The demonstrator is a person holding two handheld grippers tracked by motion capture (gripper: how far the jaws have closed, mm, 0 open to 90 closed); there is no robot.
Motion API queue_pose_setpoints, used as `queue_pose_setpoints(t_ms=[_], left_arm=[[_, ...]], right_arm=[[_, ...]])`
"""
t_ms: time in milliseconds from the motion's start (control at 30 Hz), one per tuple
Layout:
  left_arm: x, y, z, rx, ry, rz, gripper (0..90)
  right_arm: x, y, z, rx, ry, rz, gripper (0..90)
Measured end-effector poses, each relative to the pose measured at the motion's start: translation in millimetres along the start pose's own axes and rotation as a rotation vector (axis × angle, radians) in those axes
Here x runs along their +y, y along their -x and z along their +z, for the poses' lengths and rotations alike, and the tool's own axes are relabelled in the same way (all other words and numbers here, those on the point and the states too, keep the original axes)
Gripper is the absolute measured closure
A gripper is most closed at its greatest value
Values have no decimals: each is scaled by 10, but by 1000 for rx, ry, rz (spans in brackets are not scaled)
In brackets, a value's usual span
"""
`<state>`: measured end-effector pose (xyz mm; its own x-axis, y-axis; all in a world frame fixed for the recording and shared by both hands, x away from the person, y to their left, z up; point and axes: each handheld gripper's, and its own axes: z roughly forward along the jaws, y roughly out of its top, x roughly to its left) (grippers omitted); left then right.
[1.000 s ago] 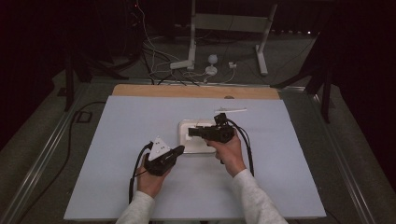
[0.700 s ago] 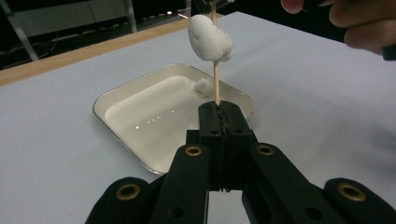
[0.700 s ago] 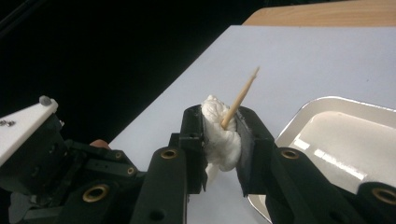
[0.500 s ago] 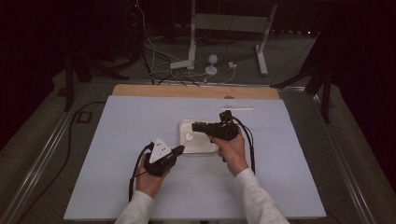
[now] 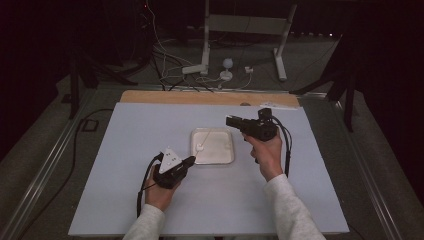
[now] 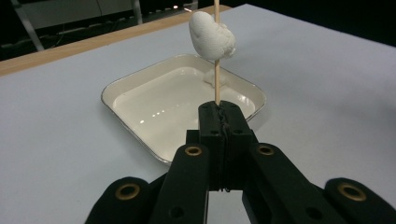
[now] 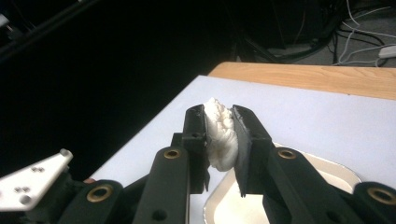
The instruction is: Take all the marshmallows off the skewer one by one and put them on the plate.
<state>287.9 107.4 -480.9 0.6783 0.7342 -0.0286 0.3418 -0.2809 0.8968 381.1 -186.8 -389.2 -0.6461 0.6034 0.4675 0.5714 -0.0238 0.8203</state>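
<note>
A cream square tray (image 5: 223,159) lies mid-table, its rim (image 6: 106,95) close in the left gripper view. My left gripper (image 5: 191,160) lies low at the tray's near-left corner. Its jaws (image 6: 219,109) are shut on a thin wooden skewer (image 6: 216,79) that stands upright over the tray. A white doughy lump (image 6: 211,35) is speared on the skewer, and a small white bit (image 6: 223,80) lies in the tray behind it. My right gripper (image 5: 229,120) hovers above the tray's far-right corner, pointing left. Its jaws (image 7: 219,116) are shut on a second white soft lump (image 7: 220,135), squeezing it.
A pale sheet (image 5: 135,130) covers the table, with a wooden strip (image 5: 165,97) along its far edge. Beyond that, cables and white stand legs (image 5: 202,67) lie on the dark floor. Metal rails (image 5: 45,165) run along both sides of the table.
My right gripper has lifted off the tray and moved up and to the right with the white lump between its jaws. The left gripper and skewer have stayed put.
</note>
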Motion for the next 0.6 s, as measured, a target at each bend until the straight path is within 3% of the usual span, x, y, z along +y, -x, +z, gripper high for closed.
queue_pose_setpoints(t_ms=[400,600], left_arm=[[8,-74,-41,-21,32,-63,900],[9,-74,-34,-26,35,-72,900]], right_arm=[[-145,76,181,-55,-61,-18,761],[-261,131,285,-89,-106,-30,755]])
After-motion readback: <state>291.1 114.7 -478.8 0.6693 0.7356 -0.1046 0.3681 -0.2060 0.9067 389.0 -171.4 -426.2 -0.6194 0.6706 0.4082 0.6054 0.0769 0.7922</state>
